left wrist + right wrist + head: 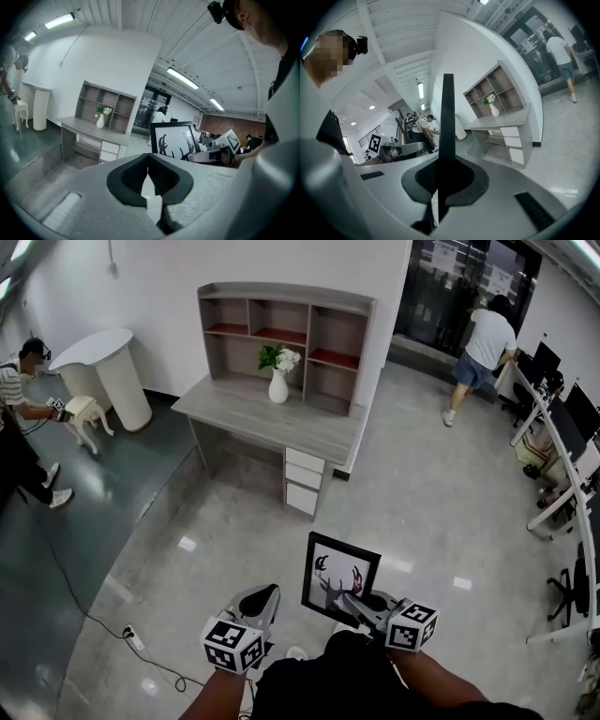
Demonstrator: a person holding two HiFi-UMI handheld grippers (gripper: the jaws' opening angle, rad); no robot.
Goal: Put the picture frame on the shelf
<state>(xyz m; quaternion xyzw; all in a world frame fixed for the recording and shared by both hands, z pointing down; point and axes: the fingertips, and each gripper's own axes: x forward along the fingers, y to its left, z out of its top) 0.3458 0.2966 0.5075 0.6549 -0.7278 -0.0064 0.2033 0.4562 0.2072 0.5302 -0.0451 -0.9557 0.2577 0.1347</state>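
Observation:
A black picture frame [339, 579] with an antler print stands upright in my right gripper [361, 601], which is shut on its lower right edge. In the right gripper view the frame [447, 136] shows edge-on, a thin black bar rising between the jaws. My left gripper [264, 598] is beside it on the left, shut and empty; in its own view the pads [148, 176] meet with nothing between them and the frame [174, 141] shows to the right. The grey shelf unit [286, 338] stands on a desk [262, 418] several steps ahead, with a white vase of flowers [277, 381] in front of it.
A person [480, 348] stands at the far right by a glass door. Another person [17, 418] at the left holds a gripper near a small white stool [86, 418]. Office desks with monitors [562, 442] line the right side. A cable and power strip [133, 641] lie on the floor.

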